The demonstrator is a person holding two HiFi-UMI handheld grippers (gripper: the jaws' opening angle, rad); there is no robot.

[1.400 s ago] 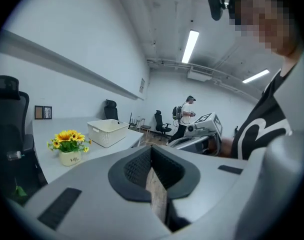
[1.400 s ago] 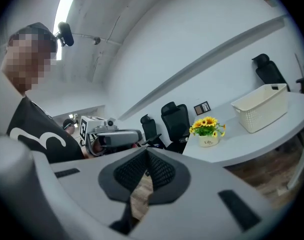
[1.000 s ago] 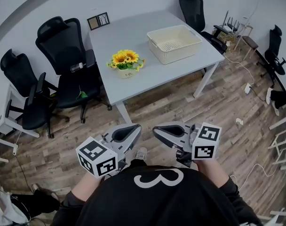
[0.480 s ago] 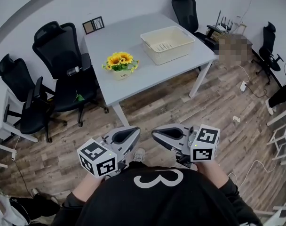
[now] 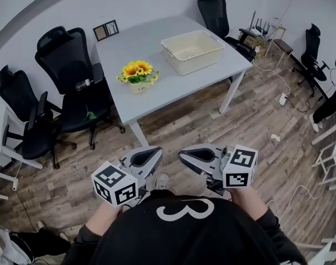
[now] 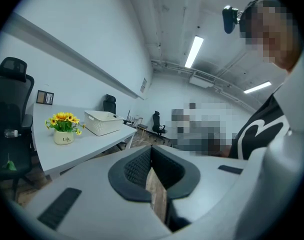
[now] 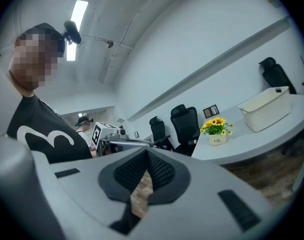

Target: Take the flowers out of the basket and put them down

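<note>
A small white pot of yellow sunflowers (image 5: 136, 76) stands on the grey table (image 5: 173, 87), left of the cream basket (image 5: 192, 51); the basket looks empty. The flowers (image 6: 64, 126) and basket (image 6: 104, 122) also appear far off in the left gripper view, and the flowers (image 7: 216, 130) and basket (image 7: 264, 109) in the right gripper view. Both grippers are held close to the person's chest, well short of the table. My left gripper (image 5: 156, 151) (image 6: 151, 149) is shut with nothing in it. My right gripper (image 5: 183, 154) (image 7: 146, 151) looks shut and empty too.
Black office chairs (image 5: 68, 76) stand left of the table, and another one (image 5: 212, 4) behind it. A framed picture (image 5: 105, 30) lies at the table's far corner. Wooden floor (image 5: 212, 131) lies between me and the table. White racks (image 5: 331, 164) and cables line the right side.
The head view has shifted a little, so the table, flowers and basket sit slightly further left. Both grippers stay in the same place, shut.
</note>
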